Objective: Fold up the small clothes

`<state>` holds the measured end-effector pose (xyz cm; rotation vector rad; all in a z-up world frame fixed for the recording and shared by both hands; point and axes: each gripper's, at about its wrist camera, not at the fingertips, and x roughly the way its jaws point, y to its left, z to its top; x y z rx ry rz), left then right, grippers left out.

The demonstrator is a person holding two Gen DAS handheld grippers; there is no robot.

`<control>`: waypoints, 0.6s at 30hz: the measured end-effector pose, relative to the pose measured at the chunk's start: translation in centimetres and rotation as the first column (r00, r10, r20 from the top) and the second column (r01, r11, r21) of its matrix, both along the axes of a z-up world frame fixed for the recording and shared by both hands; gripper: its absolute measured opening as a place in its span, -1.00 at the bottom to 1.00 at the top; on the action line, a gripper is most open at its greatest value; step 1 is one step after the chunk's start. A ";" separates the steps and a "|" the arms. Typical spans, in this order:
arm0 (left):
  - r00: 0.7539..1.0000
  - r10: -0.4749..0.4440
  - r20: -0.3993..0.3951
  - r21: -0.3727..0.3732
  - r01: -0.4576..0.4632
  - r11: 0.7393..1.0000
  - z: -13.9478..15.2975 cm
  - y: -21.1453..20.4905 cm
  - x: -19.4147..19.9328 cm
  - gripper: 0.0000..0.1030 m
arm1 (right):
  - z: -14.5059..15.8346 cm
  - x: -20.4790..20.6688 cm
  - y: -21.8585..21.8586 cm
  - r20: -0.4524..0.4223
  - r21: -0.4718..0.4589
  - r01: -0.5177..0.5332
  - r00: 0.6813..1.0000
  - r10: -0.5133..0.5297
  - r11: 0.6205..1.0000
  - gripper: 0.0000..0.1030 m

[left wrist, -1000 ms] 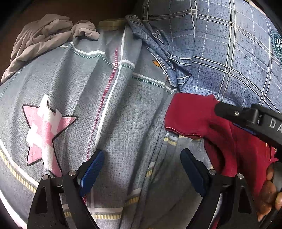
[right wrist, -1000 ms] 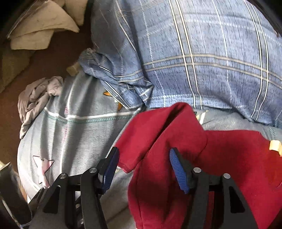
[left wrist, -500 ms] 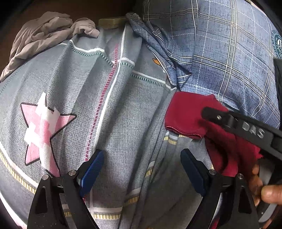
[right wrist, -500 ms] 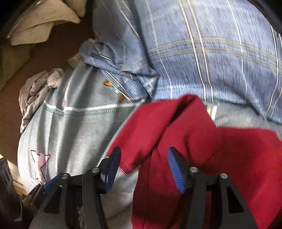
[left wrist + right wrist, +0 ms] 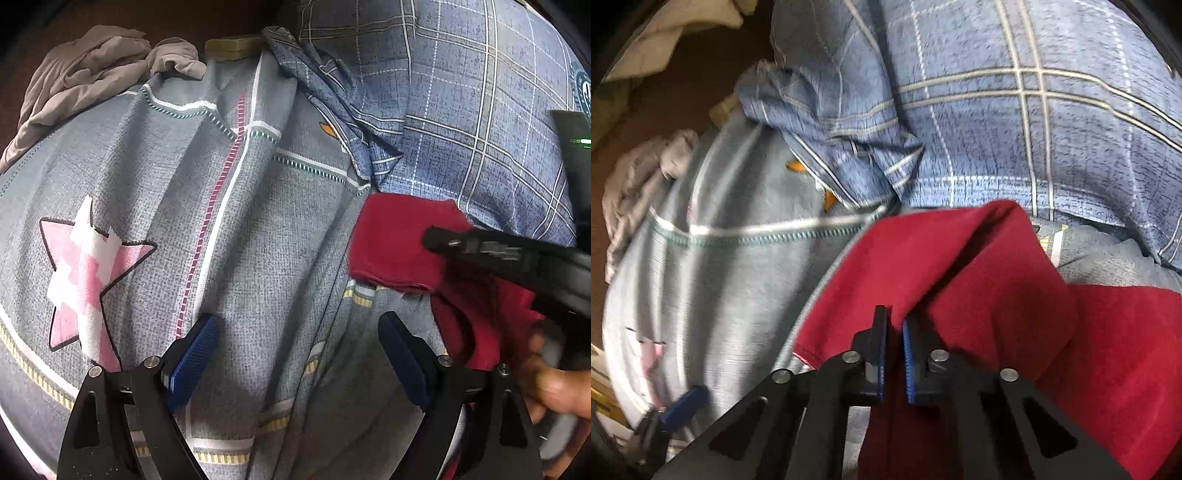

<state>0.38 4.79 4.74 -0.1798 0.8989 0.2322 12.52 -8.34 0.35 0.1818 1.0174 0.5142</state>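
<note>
One red garment (image 5: pixel 960 280) lies on the bedding at about five o'clock in the right wrist view. One blue plaid cloth (image 5: pixel 1015 118) fills the twelve-to-two o'clock area. One grey sheet (image 5: pixel 258 240) spreads beneath both — printed with one whole pink star (image 5: pixel 85 280) at nine o'clock in the left wrist view and one small orange shape (image 5: pixel 327 130) near twelve, mostly hidden. One crumpled beige-grey garment (image 5: pixel 85 74) sits at eleven o'clock. Two grippers count too — the left gripper (image 5: pixel 295 365) and the right gripper (image 5: pixel 894 354) — and one hand (image 5: pixel 554 387) at four o'clock.
</note>
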 end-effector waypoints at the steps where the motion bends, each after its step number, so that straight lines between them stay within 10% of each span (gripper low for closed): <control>1: 1.000 0.005 0.006 -0.007 -0.005 1.000 0.1 0.1 -0.1 0.71 | 0.6 -0.4 -0.5 0.009 0.021 -0.004 1.000 0.004 1.000 -0.92; 11: 0.998 0.039 0.052 -0.042 -0.037 0.998 1.0 0.5 -1.5 0.71 | 10.0 -6.1 -11.4 0.185 0.082 -0.025 0.983 0.010 0.996 -0.93; 18: 0.997 -0.020 0.078 -0.007 0.020 1.000 1.6 -1.8 -2.1 0.71 | 12.1 -10.7 -22.9 0.217 -0.112 0.119 0.972 -0.093 0.986 -0.92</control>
